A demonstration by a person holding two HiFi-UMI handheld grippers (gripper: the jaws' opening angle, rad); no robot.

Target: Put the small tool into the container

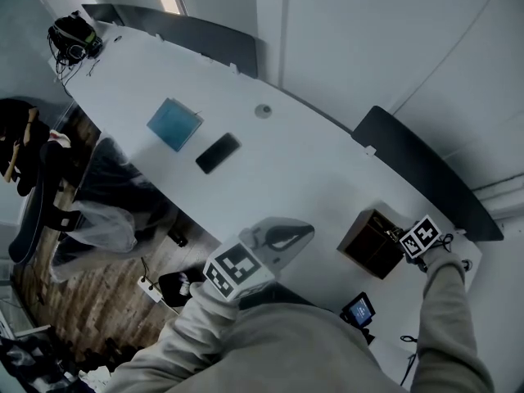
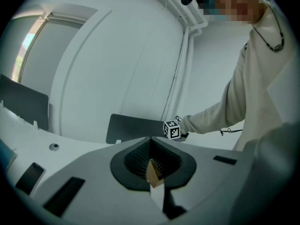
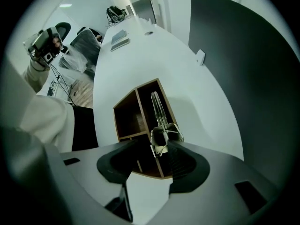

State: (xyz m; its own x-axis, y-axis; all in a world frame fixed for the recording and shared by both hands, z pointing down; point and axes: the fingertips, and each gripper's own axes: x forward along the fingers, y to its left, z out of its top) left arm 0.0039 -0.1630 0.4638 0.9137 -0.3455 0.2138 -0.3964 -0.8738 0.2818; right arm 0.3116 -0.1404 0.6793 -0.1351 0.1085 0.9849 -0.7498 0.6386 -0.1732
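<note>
The container is a brown wooden box (image 1: 372, 242) with open compartments (image 3: 136, 118), standing near the right end of the white table (image 1: 286, 170). The small tool, a slim metal piece with a spring end (image 3: 159, 118), stands in the box's right compartment. My right gripper (image 3: 152, 158) points down over the box with its jaws wide apart. The tool's upper end sits between them, close to the right pad (image 3: 182, 157). In the head view the right gripper (image 1: 413, 242) shows at the box's right edge. My left gripper (image 1: 304, 231) hovers off the table's near edge, its jaws (image 2: 151, 146) together and empty.
A blue square box (image 1: 173, 124), a black phone (image 1: 218, 152) and a small round disc (image 1: 262, 110) lie farther along the table. Dark panels (image 1: 417, 170) line the far edge. Headphones and cables (image 1: 74, 35) sit at the far left end. A small device with a lit screen (image 1: 359, 308) is near my body.
</note>
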